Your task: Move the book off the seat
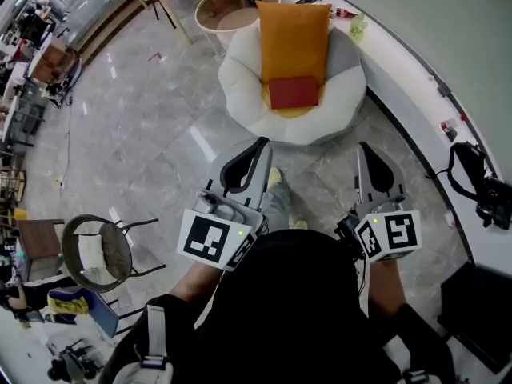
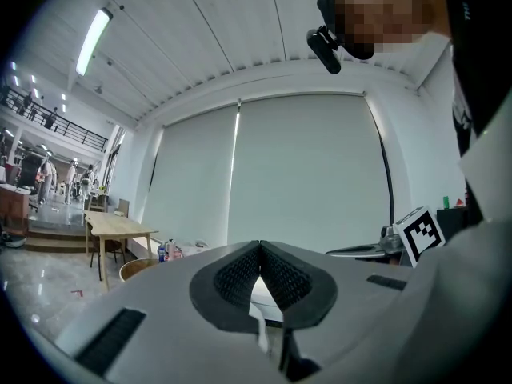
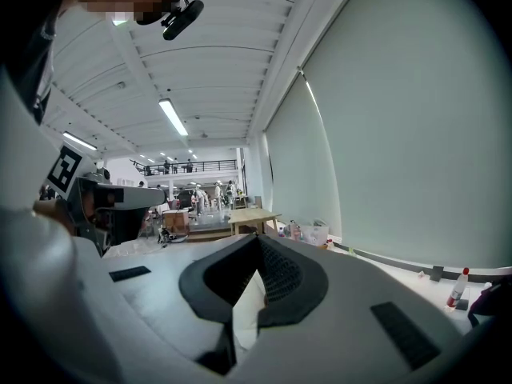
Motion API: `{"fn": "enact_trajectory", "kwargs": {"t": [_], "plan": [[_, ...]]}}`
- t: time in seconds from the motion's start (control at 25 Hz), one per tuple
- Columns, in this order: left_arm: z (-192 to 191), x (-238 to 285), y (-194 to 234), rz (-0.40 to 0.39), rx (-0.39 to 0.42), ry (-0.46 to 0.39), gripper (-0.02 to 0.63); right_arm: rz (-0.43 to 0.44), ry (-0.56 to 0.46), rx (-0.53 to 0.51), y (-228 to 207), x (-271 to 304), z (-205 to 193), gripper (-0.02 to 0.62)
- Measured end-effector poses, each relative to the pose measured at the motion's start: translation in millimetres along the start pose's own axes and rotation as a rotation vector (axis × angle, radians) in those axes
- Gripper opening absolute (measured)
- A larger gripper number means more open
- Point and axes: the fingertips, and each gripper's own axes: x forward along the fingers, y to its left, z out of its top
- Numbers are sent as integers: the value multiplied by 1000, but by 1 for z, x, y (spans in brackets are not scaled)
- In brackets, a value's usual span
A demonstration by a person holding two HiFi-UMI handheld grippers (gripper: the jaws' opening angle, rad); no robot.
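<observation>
Left hand-held gripper (image 1: 258, 146) and right hand-held gripper (image 1: 366, 149) — both closed, empty — aim at twelve o'clock, likely lining up for the red book (image 1: 294, 92) on the seat (image 1: 240, 94).

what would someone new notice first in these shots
The red book lies in the round white seat at the top middle of the head view, at the lower end of an orange cushion. Below it, the left gripper and right gripper point toward the seat, both with jaws shut and empty.
</observation>
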Motion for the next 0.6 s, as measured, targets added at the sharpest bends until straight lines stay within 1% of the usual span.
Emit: {"fn": "enact_trajectory", "kwargs": {"t": [0.12, 0.4, 0.6], "plan": [[-2, 14, 9, -10, -8, 9, 9, 1, 8, -5, -6, 14, 0, 11], [-8, 56, 28, -40, -19, 34, 11, -39, 40, 15, -35, 47, 0, 11], [-4, 80, 57, -45, -29, 41, 11, -50, 54, 19, -39, 81, 8, 11]]}}
